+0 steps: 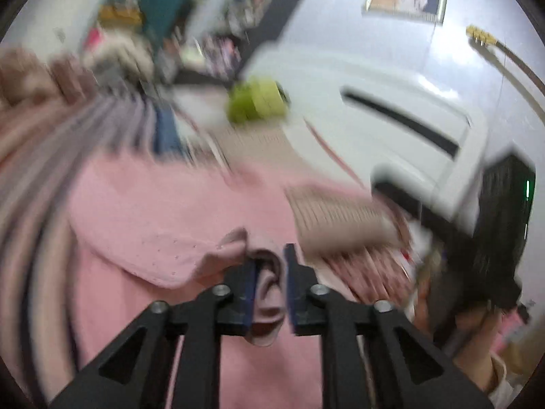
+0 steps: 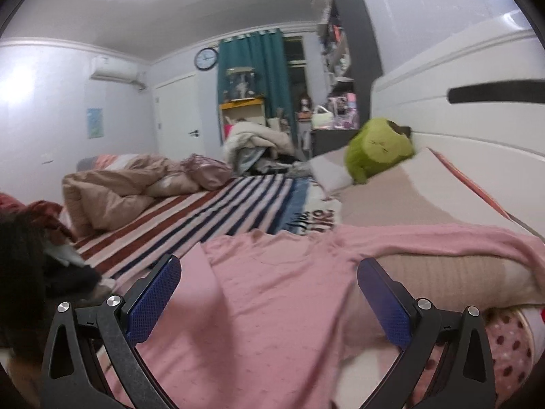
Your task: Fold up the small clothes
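1. Pink garment [image 2: 272, 293] lies spread on the bed, filling the lower middle of the right wrist view. One part of it runs out toward 3 o'clock over a beige pillow [image 2: 453, 276].
2. Left wrist view: same pink garment [image 1: 163, 218] fills the lower half, with a folded flap edge curving from 9 o'clock down to centre. Frame is motion-blurred.
3. Left gripper [image 1: 269, 269]: jaws nearly closed, a bunched fold of the pink fabric pinched between the blue pads [image 1: 291, 283]. The fabric bulges above and below the pads.
4. Right gripper [image 2: 269, 300]: jaws wide apart, blue pads [image 2: 153, 300] on either side of the garment, nothing between them gripped. Whether the tips touch the cloth, can't tell.
5. Striped bedsheet [image 2: 218, 211] sits beyond the garment at 11–12 o'clock in the right view.
6. Crumpled tan duvet [image 2: 115, 187] at 10 o'clock, well apart from the garment.
7. Green plush toy [image 2: 378, 150] at 1 o'clock, against the white headboard [image 2: 460, 68].
8. In the left view the green plush toy [image 1: 255, 100] is at 12 o'clock, and a hand [image 1: 477, 327] holds a dark object at 4 o'clock.
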A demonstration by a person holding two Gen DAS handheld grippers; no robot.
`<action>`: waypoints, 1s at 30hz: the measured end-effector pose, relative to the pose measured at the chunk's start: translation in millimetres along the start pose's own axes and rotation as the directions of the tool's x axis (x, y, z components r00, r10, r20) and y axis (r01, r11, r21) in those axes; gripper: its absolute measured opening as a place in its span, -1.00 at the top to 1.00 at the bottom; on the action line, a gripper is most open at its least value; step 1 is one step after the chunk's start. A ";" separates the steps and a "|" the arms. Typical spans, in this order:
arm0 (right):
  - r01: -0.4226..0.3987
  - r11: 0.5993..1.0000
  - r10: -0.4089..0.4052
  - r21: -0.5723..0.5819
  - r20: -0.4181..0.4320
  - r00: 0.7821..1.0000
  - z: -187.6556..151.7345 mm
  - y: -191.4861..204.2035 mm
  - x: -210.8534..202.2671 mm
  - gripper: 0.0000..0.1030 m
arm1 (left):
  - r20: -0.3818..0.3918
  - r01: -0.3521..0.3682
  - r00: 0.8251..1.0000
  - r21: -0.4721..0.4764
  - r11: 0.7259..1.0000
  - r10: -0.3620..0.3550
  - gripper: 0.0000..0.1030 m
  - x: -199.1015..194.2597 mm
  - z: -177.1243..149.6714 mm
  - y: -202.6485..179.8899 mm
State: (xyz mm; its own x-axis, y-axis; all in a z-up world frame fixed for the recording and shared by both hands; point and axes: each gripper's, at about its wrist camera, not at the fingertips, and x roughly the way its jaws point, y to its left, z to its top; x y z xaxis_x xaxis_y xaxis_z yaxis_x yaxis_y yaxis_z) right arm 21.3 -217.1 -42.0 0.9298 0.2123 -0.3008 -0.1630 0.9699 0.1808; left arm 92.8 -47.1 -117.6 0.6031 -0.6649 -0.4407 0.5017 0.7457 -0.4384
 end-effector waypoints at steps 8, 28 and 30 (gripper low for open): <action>-0.234 0.972 0.217 -0.003 -0.366 0.905 -40.1 -11.7 48.9 -0.95 | 0.004 -0.098 0.995 0.089 0.991 0.098 -0.15 -49.1 -6.2 21.6; -0.166 0.894 -0.128 -0.416 -0.592 0.796 -51.5 18.3 64.5 0.89 | 0.089 -0.296 0.952 0.015 0.955 0.294 -0.20 -98.5 -29.1 84.5; -0.090 0.864 -0.218 -0.496 -0.529 0.820 -36.6 11.8 60.6 0.90 | 0.092 -0.296 0.952 0.019 0.955 0.293 -0.20 -97.1 -28.2 83.0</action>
State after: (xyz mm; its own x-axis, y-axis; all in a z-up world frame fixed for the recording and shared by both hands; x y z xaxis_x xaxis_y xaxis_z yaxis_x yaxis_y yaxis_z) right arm 63.7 -188.4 -92.4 0.6237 0.0256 -0.7813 -0.3884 0.8775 -0.2813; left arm 58.4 78.1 -133.2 0.7781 -0.4102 -0.4758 0.3124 0.9097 -0.2734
